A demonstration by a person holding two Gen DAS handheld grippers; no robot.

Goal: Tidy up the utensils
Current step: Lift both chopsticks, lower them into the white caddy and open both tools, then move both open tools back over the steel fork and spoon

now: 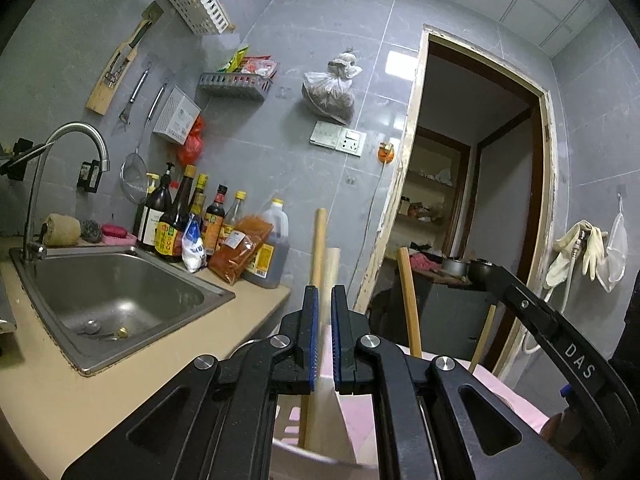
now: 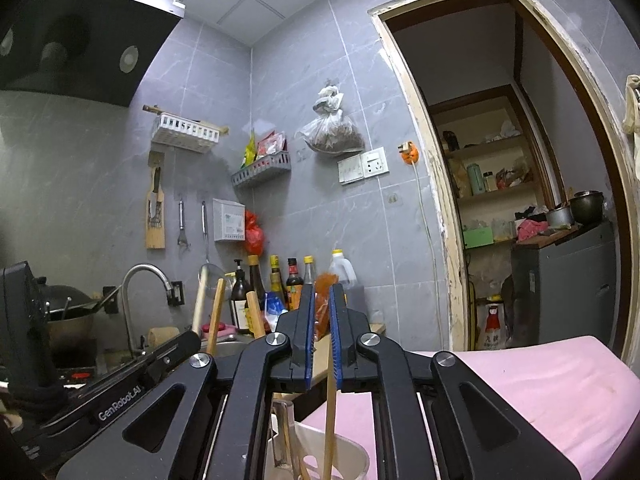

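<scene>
The left gripper (image 1: 325, 308) is closed on a flat, pale wooden utensil (image 1: 329, 276) (maybe a spatula; its working end is hidden). It stands upright in a pale holder cup (image 1: 308, 460) low in the picture. A round wooden stick (image 1: 319, 248) stands just beside it, and two more wooden handles (image 1: 410, 300) stand off to the right.

The right gripper (image 2: 322, 312) pinches one thin chopstick (image 2: 329, 416). The bottom end of the chopstick sits inside the cup (image 2: 352, 456), where a metal tool (image 2: 282, 436) also stands. The cup rests by a pink cloth (image 2: 532, 392).

The step looks like dropping utensils into the cup. Next, each gripper likely needs to open gently so its piece stays in the cup and does not tip out. The sink (image 1: 120, 296) and the sauce bottles (image 1: 176, 224) are off to the left.
</scene>
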